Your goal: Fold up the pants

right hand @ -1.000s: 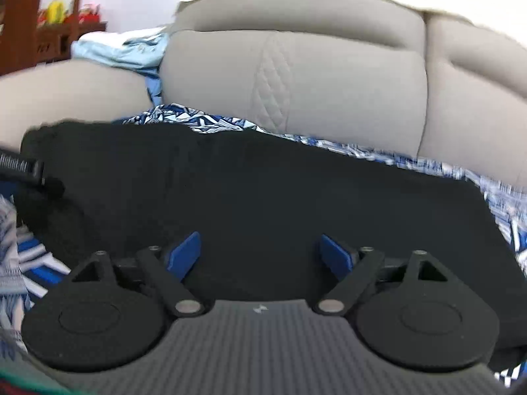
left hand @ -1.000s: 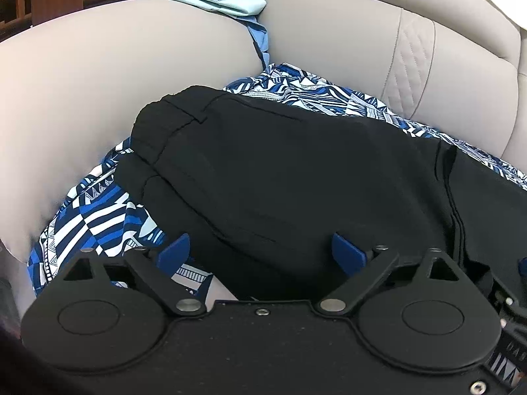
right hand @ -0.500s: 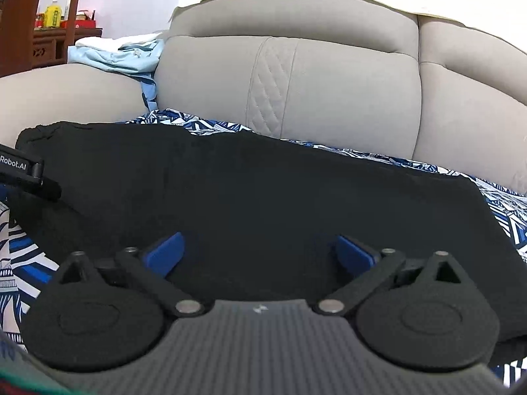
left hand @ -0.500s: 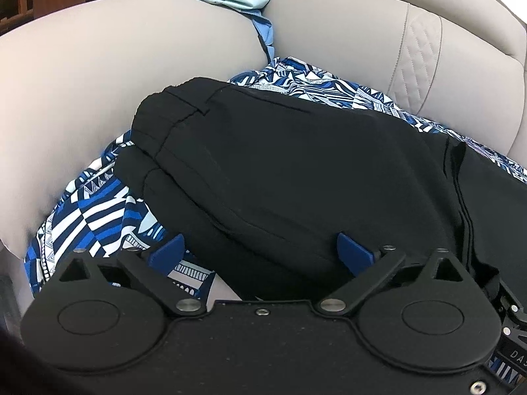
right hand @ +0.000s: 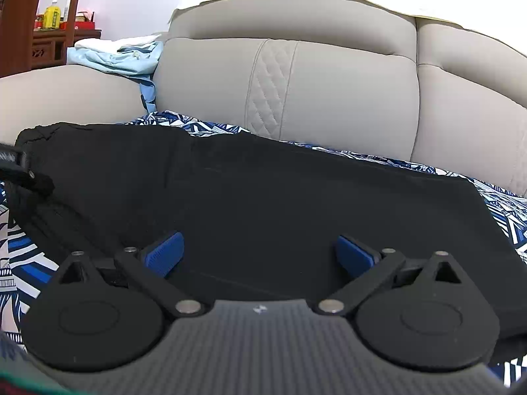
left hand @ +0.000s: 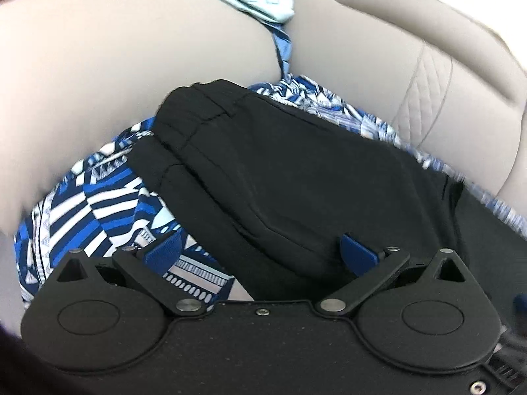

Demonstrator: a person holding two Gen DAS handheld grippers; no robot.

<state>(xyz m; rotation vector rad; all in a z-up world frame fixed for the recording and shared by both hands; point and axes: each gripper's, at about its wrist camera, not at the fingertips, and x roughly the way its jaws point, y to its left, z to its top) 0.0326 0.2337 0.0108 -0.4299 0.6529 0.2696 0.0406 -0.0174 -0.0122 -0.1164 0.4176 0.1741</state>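
Pants: black pants (right hand: 296, 204) are lying across the sofa seat on the patterned sheet, one garment, already doubled lengthwise by the look of the stacked edges; the waistband end (left hand: 197, 112) is sitting near the armrest, and the leg end is reaching toward the far side of the seat.
Sofa: one beige sofa (right hand: 346, 98) is carrying everything; its armrest (left hand: 131, 65) is filling more of the left wrist view than half a second ago.
Sheet: one blue-and-white geometric sheet (left hand: 82, 210) is lying under the pants and showing at both ends.
Light-blue clothes: one small heap (right hand: 115, 56) is resting on top of the armrest, well apart from the pants.
Left gripper: the left gripper (left hand: 260, 247) is pulling back and tilting over the waistband end, its view smearing with motion; jaws are standing wide apart and holding nothing.
Right gripper: the right gripper (right hand: 260, 250) is hovering low over the middle of the pants, steadier than a second ago; jaws are spread wide, gripping nothing.
Change: both views are rising slightly away from the cloth while the pants are staying put.
Meaning: a fold is looking set, and the hands are probably repositioning for the next crosswise fold.
Bottle: one yellow bottle (right hand: 52, 14) is standing on a distant wooden cabinet.
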